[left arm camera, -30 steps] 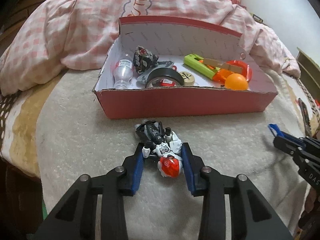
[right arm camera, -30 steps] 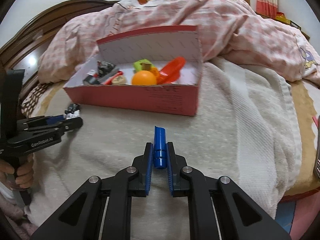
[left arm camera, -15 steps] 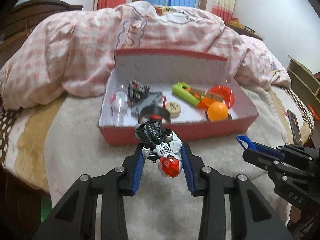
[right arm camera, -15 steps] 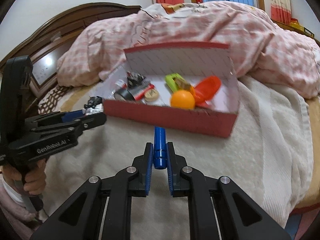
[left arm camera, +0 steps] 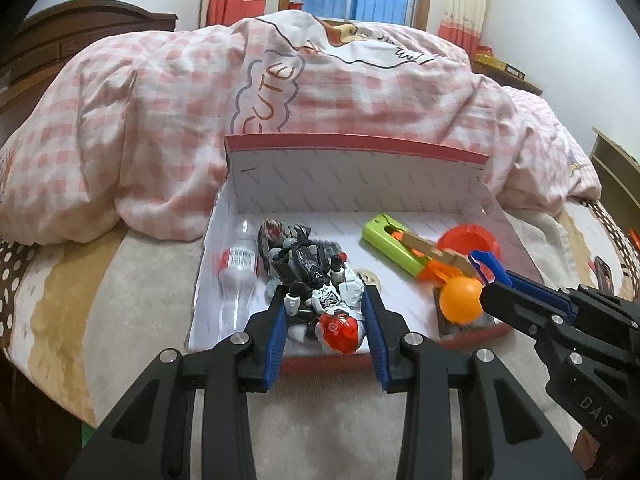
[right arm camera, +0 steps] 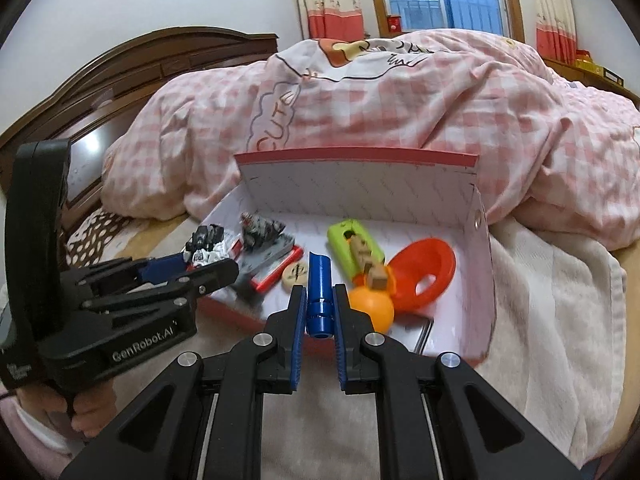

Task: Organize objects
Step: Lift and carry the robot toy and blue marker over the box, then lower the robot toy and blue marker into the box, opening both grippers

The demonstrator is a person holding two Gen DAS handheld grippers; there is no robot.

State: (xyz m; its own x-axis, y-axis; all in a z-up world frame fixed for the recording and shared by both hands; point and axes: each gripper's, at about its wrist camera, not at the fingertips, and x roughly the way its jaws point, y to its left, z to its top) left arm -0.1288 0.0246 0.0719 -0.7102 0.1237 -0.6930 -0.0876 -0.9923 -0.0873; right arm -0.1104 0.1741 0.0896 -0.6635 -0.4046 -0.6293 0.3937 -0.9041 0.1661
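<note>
The left claw is part-way open, its blue pads pressed on both sides of a robot toy with a red translucent head, black limbs and white body panels; the toy hangs between the fingers over the near left part of the red cardboard box. The right claw is nearly closed, clamped on a small blue cylinder that stands up between its pads and juts ahead of them, over the near edge of the same box. Ahead of the left claw, inside the box, lie a clear plastic bottle to the left and a dark figure just beyond the held toy. Ahead and right of the right claw sit an orange ball, touching its right finger in that view, a red funnel-like dish, and a green case with wooden blocks on it; a round wooden token lies just left of the cylinder. The box rests on a beige blanket on the bed, with a pink checked quilt heaped behind it. A hand grips the left tool's handle.
</note>
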